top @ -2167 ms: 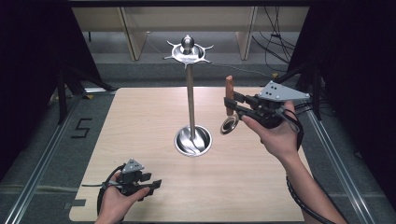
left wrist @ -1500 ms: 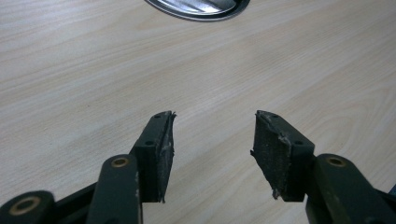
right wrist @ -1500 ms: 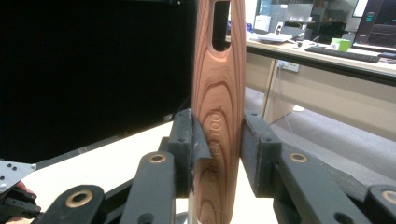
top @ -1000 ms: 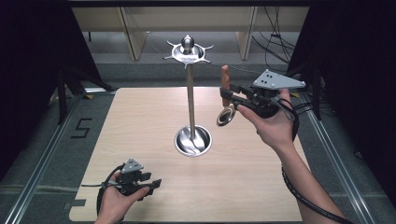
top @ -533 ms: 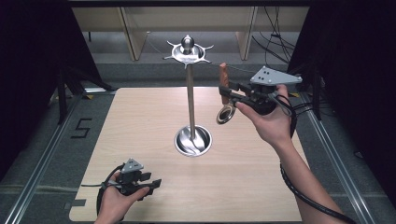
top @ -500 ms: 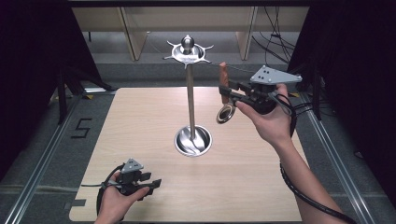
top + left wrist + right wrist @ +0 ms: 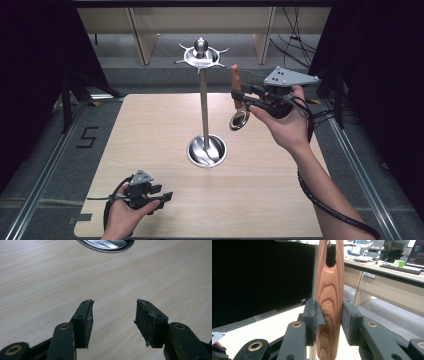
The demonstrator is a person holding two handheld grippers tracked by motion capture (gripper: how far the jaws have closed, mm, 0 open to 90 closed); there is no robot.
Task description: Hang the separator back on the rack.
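Counter [image 7: 150, 125]: pale wood, dark room around | left gripper [image 7: 159, 197]: near edge, low over the wood, jaws spread, nothing between | stand [image 7: 204, 100]: steel pole, round base at centre | right gripper [image 7: 239, 98]: raised, pinching upright wooden handle [image 7: 329, 297], metal ring [image 7: 239, 120] below | right gripper view: slot in the handle top; desks behind.

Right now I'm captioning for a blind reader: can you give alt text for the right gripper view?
Black tongs clamp an upright wooden handle with a slot near its top. A metal pole rises just behind it, with desks in the background.
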